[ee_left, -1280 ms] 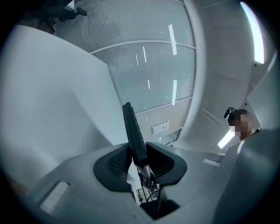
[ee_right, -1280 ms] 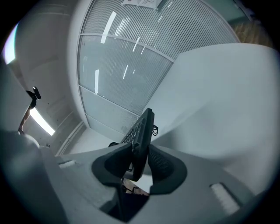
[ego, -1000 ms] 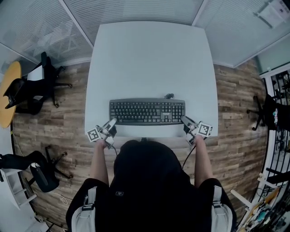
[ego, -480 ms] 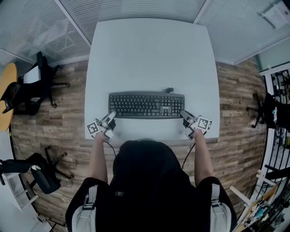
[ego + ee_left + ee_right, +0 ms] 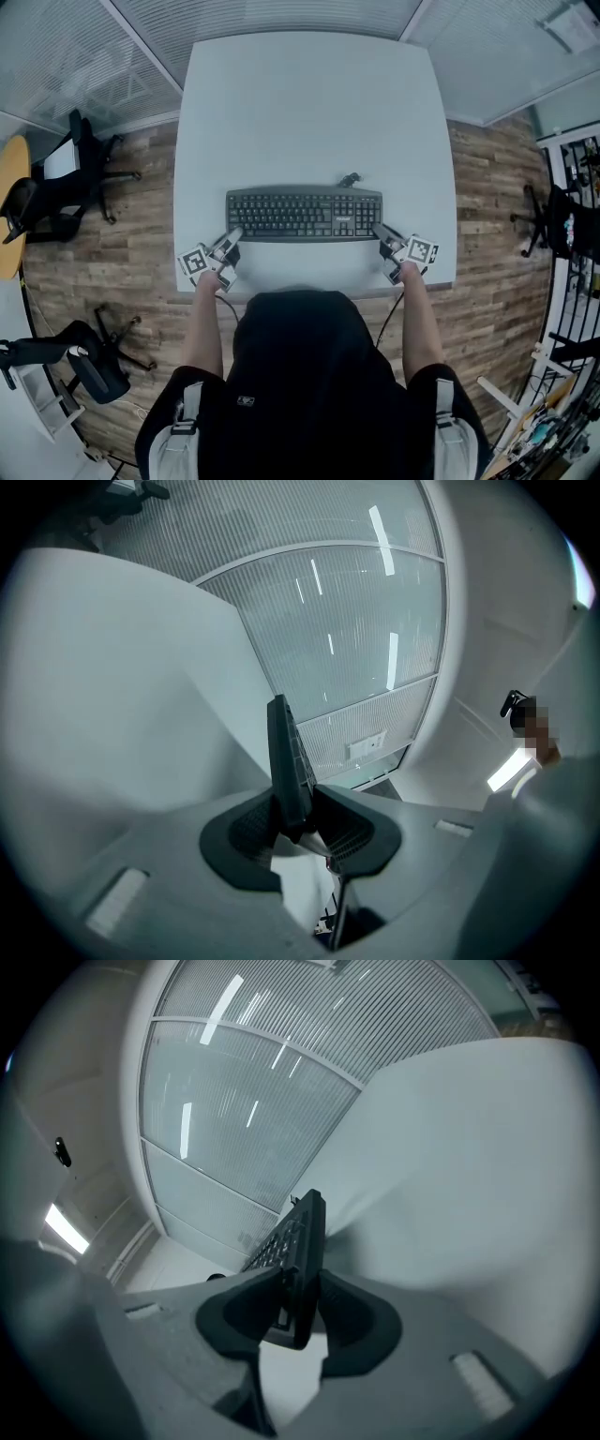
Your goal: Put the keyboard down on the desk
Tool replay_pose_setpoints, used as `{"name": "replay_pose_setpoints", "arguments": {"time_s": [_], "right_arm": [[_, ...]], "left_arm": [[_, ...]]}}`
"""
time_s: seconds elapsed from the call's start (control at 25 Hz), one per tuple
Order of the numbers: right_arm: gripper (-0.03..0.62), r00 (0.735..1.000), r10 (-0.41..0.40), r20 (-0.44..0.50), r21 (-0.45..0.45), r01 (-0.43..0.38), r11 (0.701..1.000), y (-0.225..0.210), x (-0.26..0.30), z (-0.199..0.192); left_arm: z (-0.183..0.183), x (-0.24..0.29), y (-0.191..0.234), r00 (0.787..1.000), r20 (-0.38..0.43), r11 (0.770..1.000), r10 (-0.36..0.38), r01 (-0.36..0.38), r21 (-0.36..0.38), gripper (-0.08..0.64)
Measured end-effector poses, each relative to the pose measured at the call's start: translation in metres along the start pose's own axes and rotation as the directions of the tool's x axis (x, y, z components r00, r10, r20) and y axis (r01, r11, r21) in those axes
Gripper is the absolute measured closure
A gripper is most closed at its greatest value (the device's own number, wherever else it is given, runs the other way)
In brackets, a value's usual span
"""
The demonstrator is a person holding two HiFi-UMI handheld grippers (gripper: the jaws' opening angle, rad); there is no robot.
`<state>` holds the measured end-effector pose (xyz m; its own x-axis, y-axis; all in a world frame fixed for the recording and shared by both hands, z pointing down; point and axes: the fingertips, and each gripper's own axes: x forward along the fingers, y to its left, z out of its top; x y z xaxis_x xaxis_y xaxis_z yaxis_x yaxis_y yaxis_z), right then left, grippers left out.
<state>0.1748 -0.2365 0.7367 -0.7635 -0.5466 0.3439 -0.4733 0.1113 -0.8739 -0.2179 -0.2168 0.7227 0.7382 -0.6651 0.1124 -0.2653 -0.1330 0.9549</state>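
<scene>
A black keyboard [image 5: 304,214] is held level over the near half of the white desk [image 5: 309,103], its cable end at the back edge. My left gripper [image 5: 233,235] is shut on the keyboard's near left corner, and my right gripper [image 5: 378,232] is shut on its near right corner. In the left gripper view the keyboard [image 5: 286,761] stands edge-on between the black pads [image 5: 246,829]. The right gripper view shows the keyboard [image 5: 298,1255] edge-on too, clamped between that gripper's pads [image 5: 354,1321]. Whether the keyboard touches the desk I cannot tell.
Black office chairs [image 5: 75,173] stand on the wood floor to the left, one more [image 5: 80,361] at the lower left. A yellow round table [image 5: 11,202] shows at the left edge. Glass partition walls run behind the desk. Racks and clutter [image 5: 572,216] fill the right edge.
Both grippers have carried the keyboard farther from the person, deeper onto the desk. The grip on both corners is unchanged.
</scene>
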Motion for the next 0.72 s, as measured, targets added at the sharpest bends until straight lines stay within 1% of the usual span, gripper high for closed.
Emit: {"name": "replay_pose_setpoints", "arguments": {"time_s": [0.08,0.12,0.2,0.32,0.4,0.56,0.6,0.68,0.72], "right_arm": [[0.468,1.0,-0.021,0.001,-0.009,0.021,1.0,-0.005,-0.001,0.0],[0.468,1.0,-0.028,0.005,0.006,0.028,1.0,-0.006,-0.002,-0.001],[0.466,0.999,-0.043,0.012,0.018,0.043,0.999,-0.009,-0.002,-0.004],[0.466,0.999,-0.052,0.011,-0.015,0.052,0.999,-0.011,-0.005,-0.007],[0.466,0.999,-0.054,0.007,-0.031,0.054,0.998,-0.012,-0.008,-0.012],[0.464,0.995,-0.1,-0.01,-0.007,0.1,0.995,-0.022,-0.011,-0.023],[0.463,0.994,-0.107,-0.018,-0.002,0.107,0.994,-0.026,-0.01,-0.027],[0.463,0.993,-0.117,-0.03,0.004,0.117,0.993,-0.033,-0.008,-0.035],[0.463,0.991,-0.127,-0.032,0.014,0.127,0.992,-0.036,-0.009,-0.039]], "left_arm": [[-0.001,0.001,0.003,1.0,-0.015,0.999,0.016,-0.015,0.04,0.457],[-0.001,0.002,0.004,1.0,-0.018,0.999,0.022,-0.021,0.045,0.456],[-0.002,0.003,0.005,0.999,-0.021,0.999,0.027,-0.026,0.042,0.456],[-0.011,0.0,0.009,0.999,-0.02,0.999,0.034,-0.034,-0.009,0.456],[-0.016,-0.002,0.01,0.999,-0.027,0.999,0.03,-0.031,-0.023,0.454],[-0.02,-0.006,0.019,0.999,-0.039,0.999,0.036,-0.036,0.011,0.454],[-0.021,-0.006,0.022,0.998,-0.04,0.999,0.043,-0.043,0.005,0.453],[-0.027,-0.008,0.029,0.997,-0.046,0.997,0.069,-0.07,-0.027,0.453],[-0.029,-0.011,0.035,0.994,-0.056,0.995,0.096,-0.097,-0.012,0.453]]}}
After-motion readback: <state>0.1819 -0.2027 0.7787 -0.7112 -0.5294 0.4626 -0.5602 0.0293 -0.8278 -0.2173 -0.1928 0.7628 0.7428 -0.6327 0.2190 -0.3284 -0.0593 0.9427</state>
